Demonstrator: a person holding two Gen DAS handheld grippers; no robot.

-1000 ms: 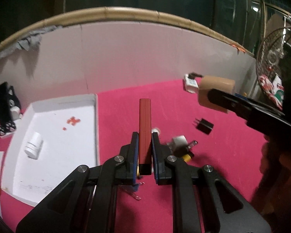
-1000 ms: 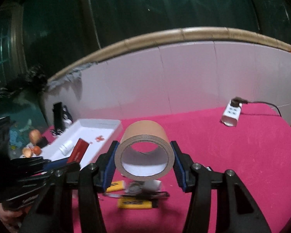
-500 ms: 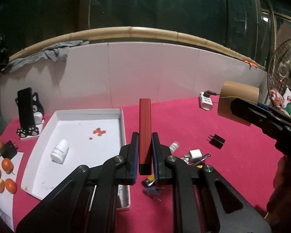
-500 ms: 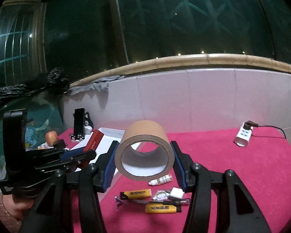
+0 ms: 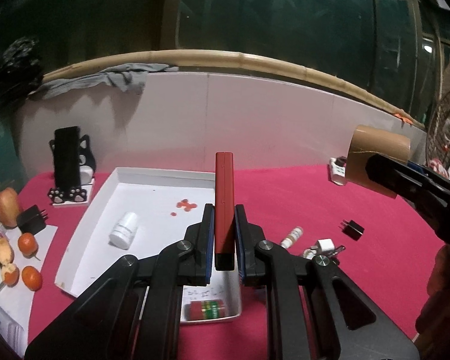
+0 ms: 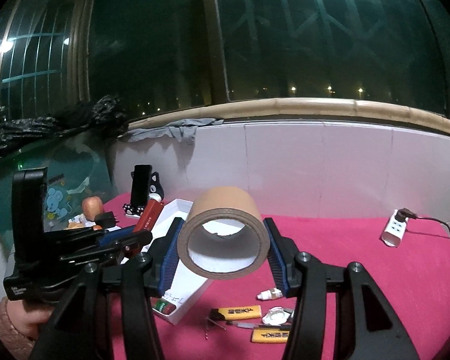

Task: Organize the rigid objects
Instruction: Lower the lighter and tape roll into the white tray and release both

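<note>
On the pink desk (image 5: pixel 285 192), at ten o'clock from the left gripper (image 5: pixel 224 234), lies the largest thing, a shallow white tray (image 5: pixel 153 174); it holds a small white bottle (image 5: pixel 124 230) on its side, some red specks, and a red-and-green battery pack (image 5: pixel 205 310) in its near corner at six o'clock. Next in size, the brown tape roll (image 6: pixel 223 238) is clamped across its outer wall by the right gripper (image 6: pixel 223 250), held above the desk near the tray's right edge; it looks light and stiff, though its cardboard wall could dent under a hard squeeze, so a grip across the width suits it. The left gripper is closed on the lower end of a slim red bar (image 5: pixel 224 207), upright above the tray; it seems rigid, light and smooth, likely to slip if loosened. Smallest, at four o'clock, two yellow lighters (image 6: pixel 236 312) and a dropper bottle (image 6: pixel 269 294) wait loose on the desk.
</note>
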